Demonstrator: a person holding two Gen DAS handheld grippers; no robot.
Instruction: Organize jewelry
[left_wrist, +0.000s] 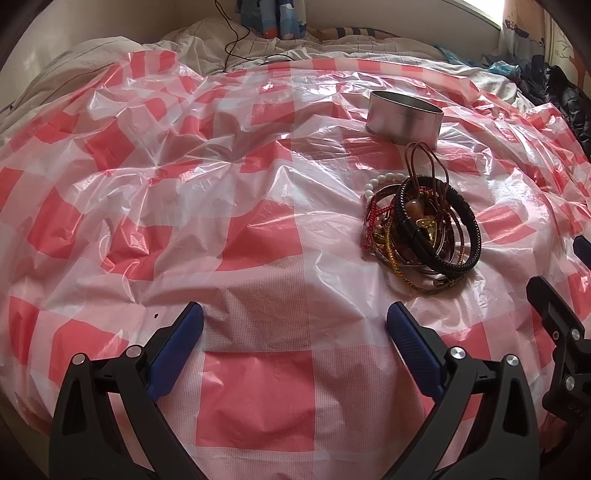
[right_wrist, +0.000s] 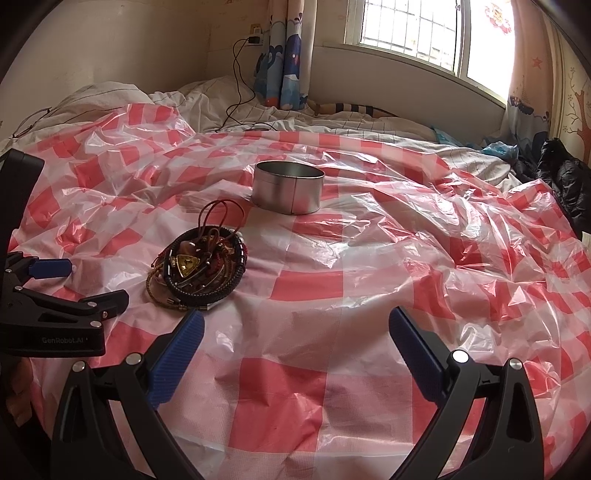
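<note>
A tangled pile of bracelets (left_wrist: 421, 229) with black braided bands, brown cords, white beads and a red chain lies on the red-and-white checked plastic sheet (left_wrist: 258, 229). It also shows in the right wrist view (right_wrist: 199, 266). A round open metal tin (left_wrist: 404, 118) stands just behind the pile, seen too in the right wrist view (right_wrist: 288, 186). My left gripper (left_wrist: 295, 328) is open and empty, near and left of the pile. My right gripper (right_wrist: 295, 332) is open and empty, near and right of the pile.
The sheet covers a bed with rumpled white bedding (right_wrist: 207, 99) at the back. A black charger cable (right_wrist: 240, 92) trails over the bedding. Dark clothing (right_wrist: 565, 184) lies at the right edge. A wall and a barred window (right_wrist: 413, 29) stand behind.
</note>
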